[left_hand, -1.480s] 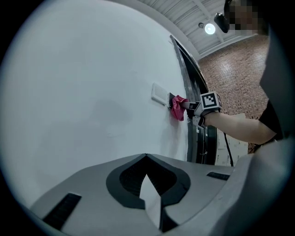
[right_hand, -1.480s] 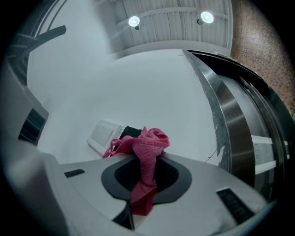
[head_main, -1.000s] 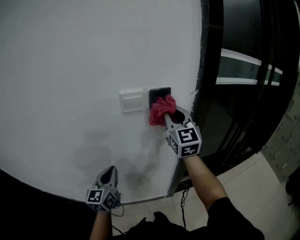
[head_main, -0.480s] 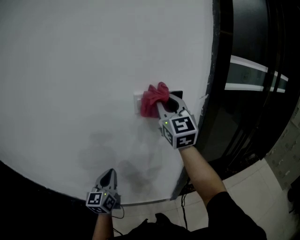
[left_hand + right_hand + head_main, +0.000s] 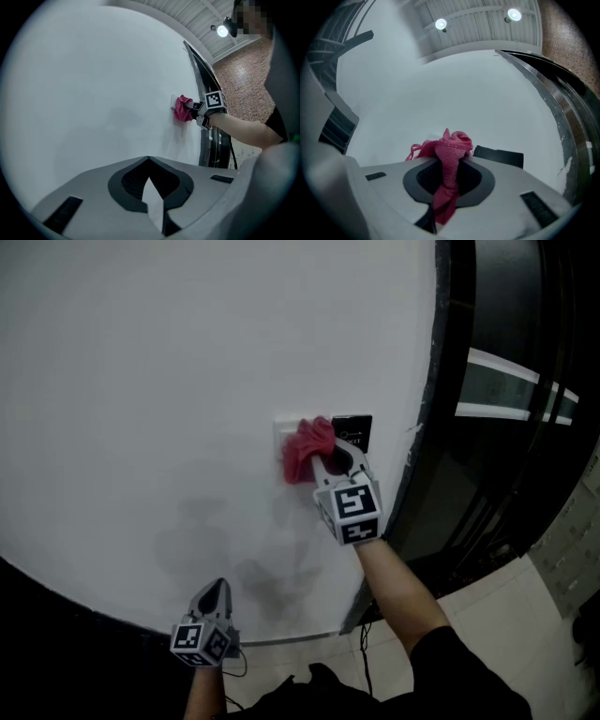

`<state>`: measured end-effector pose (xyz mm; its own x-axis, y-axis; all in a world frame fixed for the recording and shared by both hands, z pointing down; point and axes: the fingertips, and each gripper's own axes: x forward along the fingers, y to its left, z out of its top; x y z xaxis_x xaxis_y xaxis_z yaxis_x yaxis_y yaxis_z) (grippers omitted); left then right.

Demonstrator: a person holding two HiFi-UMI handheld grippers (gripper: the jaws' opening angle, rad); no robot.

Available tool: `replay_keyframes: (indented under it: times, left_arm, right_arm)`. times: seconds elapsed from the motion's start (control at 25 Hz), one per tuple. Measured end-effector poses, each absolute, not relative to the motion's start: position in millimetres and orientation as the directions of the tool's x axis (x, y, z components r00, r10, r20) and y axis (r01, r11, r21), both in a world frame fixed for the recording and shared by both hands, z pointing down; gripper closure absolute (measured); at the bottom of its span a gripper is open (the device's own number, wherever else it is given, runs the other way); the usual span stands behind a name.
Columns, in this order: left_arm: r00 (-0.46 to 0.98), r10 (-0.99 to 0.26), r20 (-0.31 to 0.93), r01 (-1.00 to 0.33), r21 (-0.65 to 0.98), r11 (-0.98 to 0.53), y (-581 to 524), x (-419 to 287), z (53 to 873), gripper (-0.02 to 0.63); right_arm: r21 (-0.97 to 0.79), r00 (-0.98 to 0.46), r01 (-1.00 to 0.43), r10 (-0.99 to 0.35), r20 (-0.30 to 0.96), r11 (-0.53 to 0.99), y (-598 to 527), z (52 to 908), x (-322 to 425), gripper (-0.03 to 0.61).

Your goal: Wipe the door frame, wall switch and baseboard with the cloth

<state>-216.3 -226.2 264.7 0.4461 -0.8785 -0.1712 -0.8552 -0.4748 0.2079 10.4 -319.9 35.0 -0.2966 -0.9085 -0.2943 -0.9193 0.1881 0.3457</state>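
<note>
Right gripper (image 5: 325, 462) is clamped on the crumpled pink-red cloth (image 5: 305, 448), forearm extended upward. The cloth is pressed on the white wall switch plate (image 5: 284, 426), beside a black square panel (image 5: 354, 431). Left gripper (image 5: 217, 589) is held low near the wall, pointing up, with its jaws together and nothing gripped.

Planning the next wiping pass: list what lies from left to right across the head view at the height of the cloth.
Plain white wall → crumpled red cloth → black rectangular wall panel → dark door frame → dark door with a pale stripe.
</note>
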Motion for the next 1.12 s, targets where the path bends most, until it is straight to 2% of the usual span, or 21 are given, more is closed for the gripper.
replay_keyframes:
  times: [0.4,0.92,1.12]
  left_arm:
    - [0.486,-0.862,-0.145,-0.835,0.213,-0.507,-224,-206,274,0.62]
    - [0.458,-0.863,-0.214,-0.85,0.177,-0.496,-228,-232,246,0.62]
    - [0.437,-0.874,-0.212,-0.861,0.18,-0.475,-223,-242,254,0.62]
  right_arm:
    - [0.346,-0.279,-0.921,-0.924,-0.261,0.18,-318,52,8,0.526]
    - [0.328,-0.359,-0.912,-0.865,-0.352,0.245,-307,-5,-37,0.526]
    - [0.321,-0.334,-0.921,-0.873,-0.356,0.222,-318,-1,-38,0.525]
